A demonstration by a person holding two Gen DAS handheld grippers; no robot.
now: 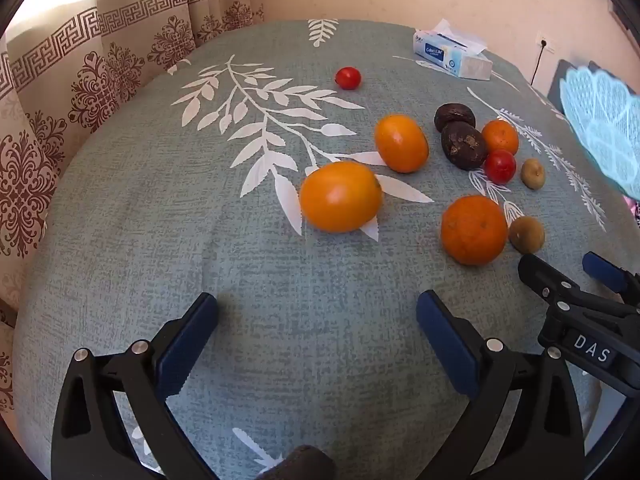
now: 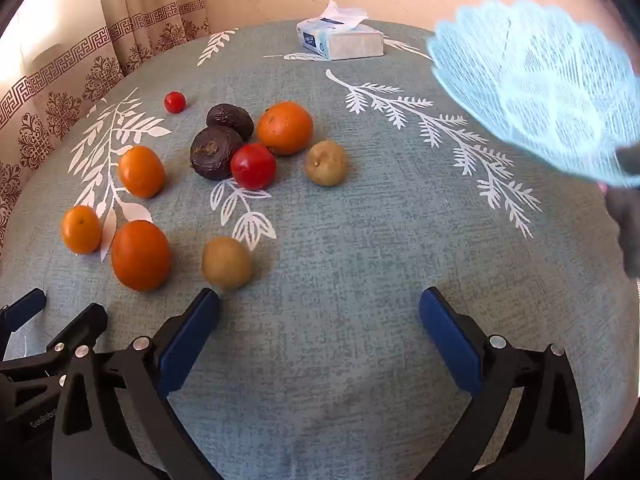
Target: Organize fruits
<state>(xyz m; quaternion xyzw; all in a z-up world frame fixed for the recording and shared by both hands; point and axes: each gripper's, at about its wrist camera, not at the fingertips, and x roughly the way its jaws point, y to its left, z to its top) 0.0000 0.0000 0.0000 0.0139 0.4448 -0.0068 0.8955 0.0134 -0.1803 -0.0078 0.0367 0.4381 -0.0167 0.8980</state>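
Note:
Several fruits lie loose on the grey-green leaf-print tablecloth [image 1: 280, 340]: orange ones [image 1: 340, 196] [image 2: 141, 255], two dark wrinkled ones [image 2: 216, 152], a red tomato [image 2: 253, 166], a small cherry tomato [image 1: 348, 78] set apart, and two brown kiwis [image 2: 226, 263] [image 2: 326, 162]. My left gripper [image 1: 318, 304] is open over bare cloth, short of the nearest orange fruit. My right gripper [image 2: 319, 298] is open too, its left fingertip just short of the near kiwi. A light blue lace basket [image 2: 540, 88] hangs blurred above the table's right side.
A tissue box [image 2: 340, 40] sits at the table's far edge. Patterned curtains [image 1: 60, 100] hang behind on the left. A dark blurred shape [image 2: 628, 232] is at the right edge under the basket. Each gripper shows in the other's view [image 1: 560, 264] [image 2: 60, 308].

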